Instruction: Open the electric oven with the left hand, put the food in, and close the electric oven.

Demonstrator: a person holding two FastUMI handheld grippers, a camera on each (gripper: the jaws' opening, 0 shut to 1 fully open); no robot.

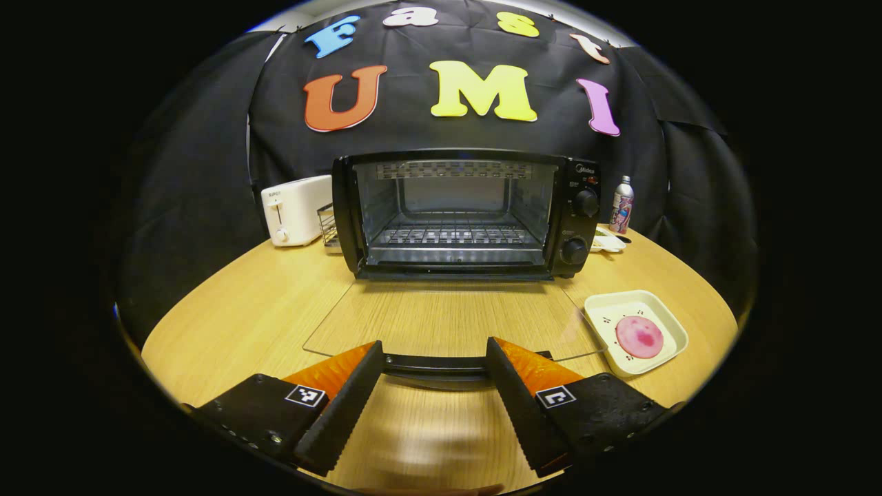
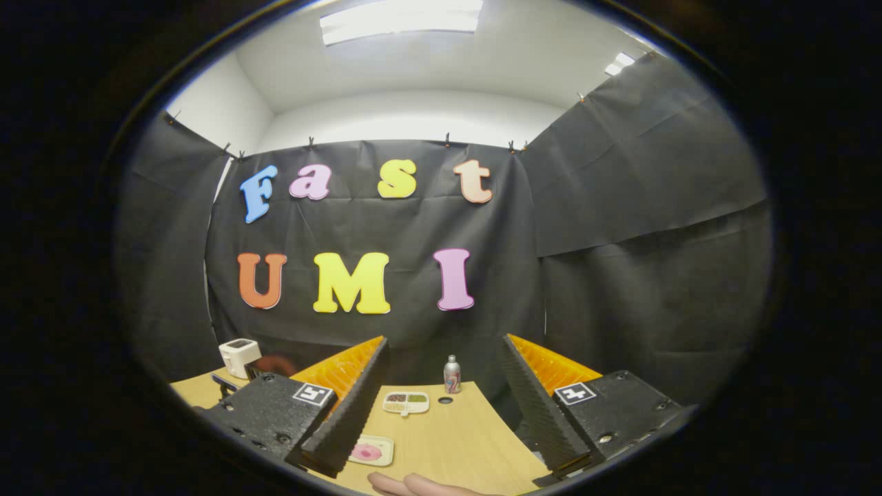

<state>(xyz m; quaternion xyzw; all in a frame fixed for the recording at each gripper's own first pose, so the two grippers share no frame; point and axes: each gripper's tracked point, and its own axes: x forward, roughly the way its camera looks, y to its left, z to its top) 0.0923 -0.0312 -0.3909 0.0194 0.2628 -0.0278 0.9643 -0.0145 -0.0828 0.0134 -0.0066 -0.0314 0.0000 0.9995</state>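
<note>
In the left gripper view the black electric oven [image 1: 465, 213] stands at the back of the wooden table [image 1: 234, 317], its glass door [image 1: 448, 320] folded down flat. The door's dark handle [image 1: 434, 364] lies between the fingers of my left gripper [image 1: 435, 353], which is open around it without pressing. A wire rack sits inside the oven. The food, a pink round piece [image 1: 639, 336], rests on a white square plate [image 1: 637, 331] to the right of the door. My right gripper [image 2: 444, 358] hangs open and high, with the plate [image 2: 371, 451] and pink food [image 2: 366, 452] far below.
A white toaster [image 1: 296, 210] and a small wire rack [image 1: 329, 226] stand left of the oven. A bottle [image 1: 622, 204] and a small dish [image 1: 608, 241] sit at its right. In the right gripper view fingers of a hand [image 2: 413, 484] show at the table's near edge, beyond a divided dish [image 2: 406, 402].
</note>
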